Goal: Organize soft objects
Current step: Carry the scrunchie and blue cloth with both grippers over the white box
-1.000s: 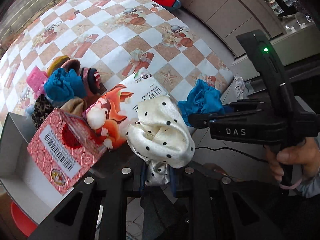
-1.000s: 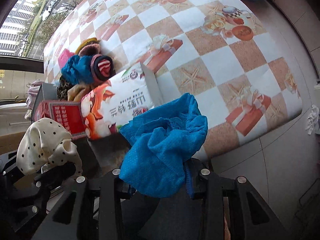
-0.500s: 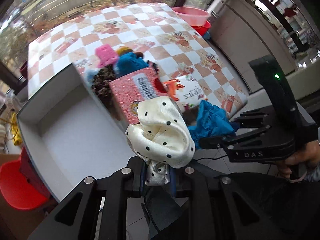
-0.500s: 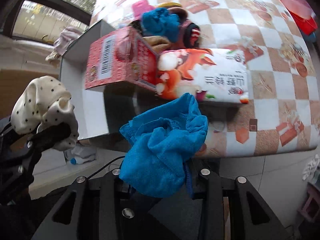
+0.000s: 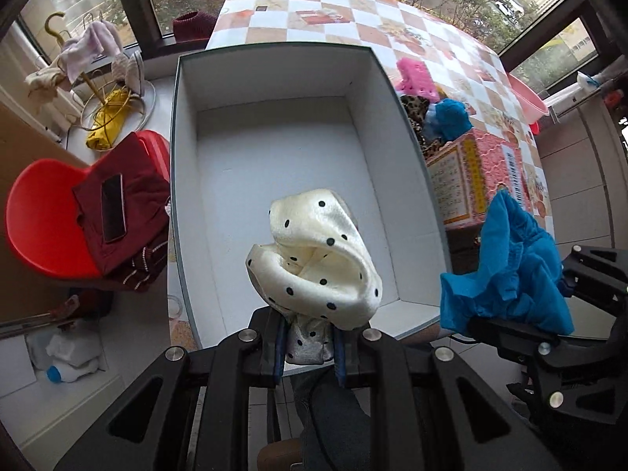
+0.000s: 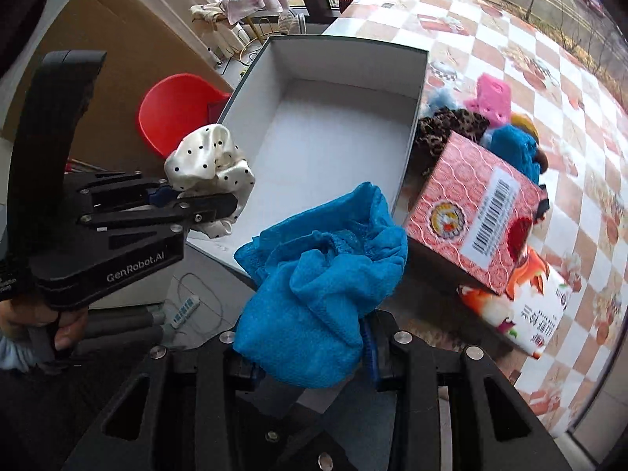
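My left gripper (image 5: 308, 347) is shut on a cream polka-dot cloth (image 5: 314, 263) and holds it above the near end of a big white box (image 5: 274, 165), which has nothing in it. My right gripper (image 6: 314, 353) is shut on a blue mesh cloth (image 6: 318, 271), just off the box's near right corner (image 6: 396, 204). The blue cloth also shows in the left wrist view (image 5: 510, 271), and the polka-dot cloth in the right wrist view (image 6: 212, 161). A pile of soft items lies beside the box: pink (image 6: 488, 98), leopard print (image 6: 443, 129), blue (image 6: 514, 149).
A red carton (image 6: 471, 212) and a snack bag (image 6: 522, 298) lie on the checkered tablecloth (image 6: 549, 78) right of the box. A red chair (image 5: 43, 212) with maroon cloth and a phone (image 5: 114, 208) stands left. A rack with cloths (image 5: 86, 62) is farther back.
Both grippers have swung left with their cloths, from over the carton and snack bag to the open white box. The box now fills the left wrist view.
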`<state>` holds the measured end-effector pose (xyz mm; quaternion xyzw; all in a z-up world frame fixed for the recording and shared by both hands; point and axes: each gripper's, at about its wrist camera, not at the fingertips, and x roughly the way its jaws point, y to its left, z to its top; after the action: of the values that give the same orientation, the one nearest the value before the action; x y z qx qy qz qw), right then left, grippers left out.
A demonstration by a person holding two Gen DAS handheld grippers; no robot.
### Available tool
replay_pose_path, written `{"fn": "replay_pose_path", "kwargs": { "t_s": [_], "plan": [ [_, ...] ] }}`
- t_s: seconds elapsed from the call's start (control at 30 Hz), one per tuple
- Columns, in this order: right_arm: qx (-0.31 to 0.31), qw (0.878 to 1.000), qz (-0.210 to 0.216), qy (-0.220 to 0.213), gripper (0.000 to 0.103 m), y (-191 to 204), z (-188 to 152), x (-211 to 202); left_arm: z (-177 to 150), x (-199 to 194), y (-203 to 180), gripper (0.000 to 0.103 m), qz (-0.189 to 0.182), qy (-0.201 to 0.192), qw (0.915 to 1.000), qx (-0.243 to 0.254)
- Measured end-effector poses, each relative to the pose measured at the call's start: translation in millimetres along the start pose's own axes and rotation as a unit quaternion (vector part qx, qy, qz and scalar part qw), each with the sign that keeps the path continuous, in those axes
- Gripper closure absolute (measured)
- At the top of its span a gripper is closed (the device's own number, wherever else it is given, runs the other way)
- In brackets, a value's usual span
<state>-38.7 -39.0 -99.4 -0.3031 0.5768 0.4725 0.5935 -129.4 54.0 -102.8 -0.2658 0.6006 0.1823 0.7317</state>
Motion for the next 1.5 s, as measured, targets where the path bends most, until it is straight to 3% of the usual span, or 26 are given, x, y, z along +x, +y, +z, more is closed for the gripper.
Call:
{"fn": "replay_pose_path", "kwargs": {
  "t_s": [0.13, 0.43, 0.67, 0.83, 1.2, 1.5],
  "plan": [
    [-0.009, 0.999, -0.03, 0.012, 0.064, 10, 10, 18, 0, 21, 3, 0.083, 0.0, 0.014, 0.9999, -0.009],
    [-0.036, 0.997, -0.05, 0.052, 0.064, 15, 16, 44, -14, 57, 10, 0.083, 0.03, 0.064, 0.9975, -0.01],
    [-0.079, 0.992, -0.019, 0.1, 0.064, 34, 14, 70, -26, 61, 17, 0.083, 0.048, 0.071, 0.9963, -0.011],
    [-0.105, 0.99, -0.018, 0.092, 0.064, 43, 14, 68, -30, 58, 26, 0.082, 0.046, 0.075, 0.9959, -0.021],
    [-0.08, 0.994, -0.022, 0.074, 0.064, 21, 19, 57, -29, 49, 23, 0.081, 0.049, 0.061, 0.9969, -0.01],
    [-0.076, 0.995, -0.024, 0.067, 0.064, 35, 11, 47, -30, 43, 21, 0.081, 0.052, 0.058, 0.9969, -0.01]
  ]
}}
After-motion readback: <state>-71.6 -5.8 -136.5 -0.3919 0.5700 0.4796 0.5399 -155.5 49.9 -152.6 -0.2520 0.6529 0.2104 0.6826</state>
